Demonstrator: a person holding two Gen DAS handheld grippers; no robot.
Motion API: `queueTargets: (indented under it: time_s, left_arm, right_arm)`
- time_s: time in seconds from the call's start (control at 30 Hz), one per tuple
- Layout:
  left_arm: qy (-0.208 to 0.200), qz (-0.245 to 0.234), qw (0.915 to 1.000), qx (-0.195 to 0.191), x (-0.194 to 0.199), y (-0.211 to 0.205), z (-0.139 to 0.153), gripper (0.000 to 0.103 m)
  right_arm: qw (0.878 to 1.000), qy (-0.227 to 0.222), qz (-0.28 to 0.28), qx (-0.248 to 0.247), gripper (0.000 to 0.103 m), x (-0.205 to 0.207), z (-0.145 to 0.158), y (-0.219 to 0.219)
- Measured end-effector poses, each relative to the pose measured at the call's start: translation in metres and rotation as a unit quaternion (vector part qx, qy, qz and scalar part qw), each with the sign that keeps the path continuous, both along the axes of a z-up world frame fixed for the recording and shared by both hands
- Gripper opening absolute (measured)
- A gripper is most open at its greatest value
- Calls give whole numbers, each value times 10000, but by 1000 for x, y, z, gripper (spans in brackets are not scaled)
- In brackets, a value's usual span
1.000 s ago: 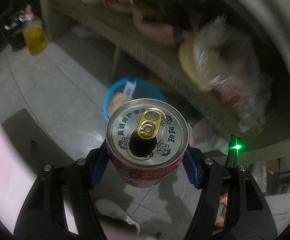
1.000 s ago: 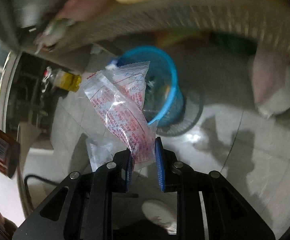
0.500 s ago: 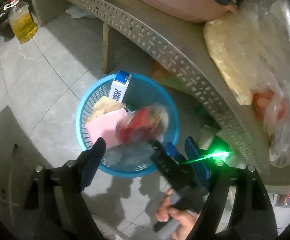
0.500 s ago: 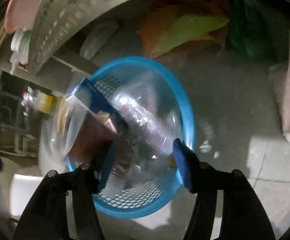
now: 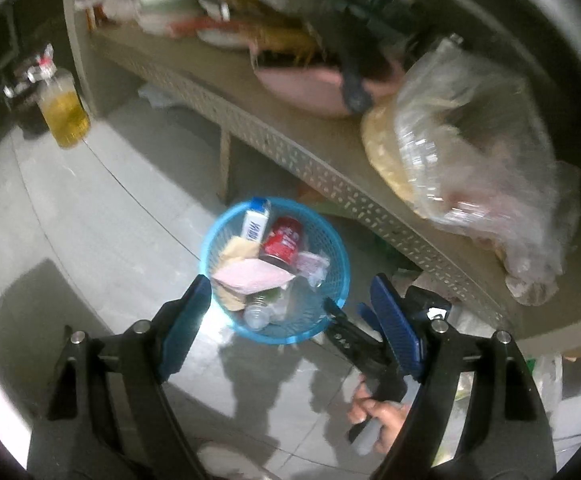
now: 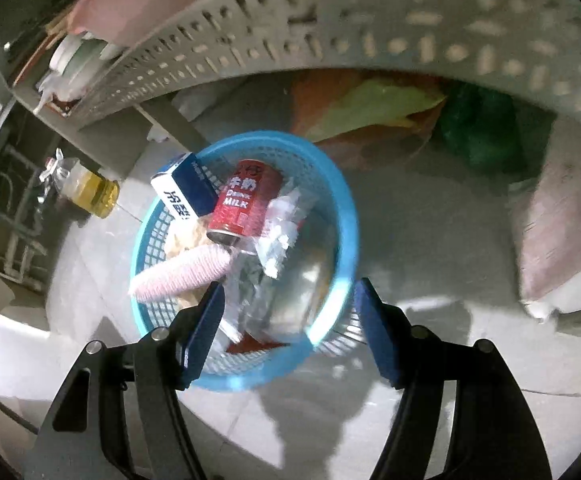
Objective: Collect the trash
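Observation:
A blue mesh basket [image 5: 206,248] [image 6: 266,138] stands on the tiled floor under a table. In it lie a red milk can [image 5: 284,240] [image 6: 246,204], a clear printed plastic bag [image 5: 310,266] [image 6: 282,224], a white and blue carton [image 5: 256,220] [image 6: 186,192], a pink sheet [image 5: 250,276] [image 6: 186,272] and a plastic bottle [image 5: 258,312]. My left gripper [image 5: 290,320] hangs open and empty above the basket's near side. My right gripper [image 6: 290,328] is close over the basket, its jaws still opening with nothing pressed between them. A hand [image 5: 378,420] holds it.
A perforated beige table [image 5: 290,148] [image 6: 370,40] carries a pink basin [image 5: 314,84] and a bulky clear bag [image 5: 470,140]. A bottle of yellow oil [image 5: 64,116] [image 6: 86,188] stands on the floor to the left. Green bag [image 6: 478,128] and pale sack [image 6: 562,240] lie at right.
The left gripper opened and let the red can drop into the basket. The right gripper opened and released the plastic bag, which now lies in the basket too.

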State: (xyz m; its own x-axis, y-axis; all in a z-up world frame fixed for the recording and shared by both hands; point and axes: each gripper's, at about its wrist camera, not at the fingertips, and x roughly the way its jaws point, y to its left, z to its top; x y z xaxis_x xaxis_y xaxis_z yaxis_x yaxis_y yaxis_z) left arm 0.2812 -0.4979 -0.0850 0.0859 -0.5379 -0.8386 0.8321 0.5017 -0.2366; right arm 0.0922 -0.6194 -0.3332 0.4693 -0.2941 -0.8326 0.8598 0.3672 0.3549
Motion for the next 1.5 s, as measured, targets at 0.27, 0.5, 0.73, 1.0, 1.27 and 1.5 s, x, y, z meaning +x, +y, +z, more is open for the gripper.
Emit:
queueTargets:
  time_s: [0.27,0.5,0.73,1.0,1.27,1.5]
  left_arm:
    - [-534,206,9957,-727,-41,133,84,83]
    - [-925,1000,9852,-1042,-98,256,102,90]
    - [-1150,2648,9536,-853,-148,342,89,95]
    - [-1447,3622,9206,-211,-184,382,63,95]
    - [-1899,4007,8943,599,-207,408,53,95]
    - [-1706,4129,8908,830,-218,419,46,95]
  right_arm:
    - [9966,-13,525,-631,66,-54,67,85]
    - [9794,-191,1272,-1559,79,-106,175,167]
    - [9418,-211,2224,-2511,96,-122,264,245]
    - [9141,-28,2692,-3032,97,-125,293,320]
    - [8899,235,3185,-3257,97,-117,289,366]
    - [8898,363,3274,-3158,97,-121,286,369]
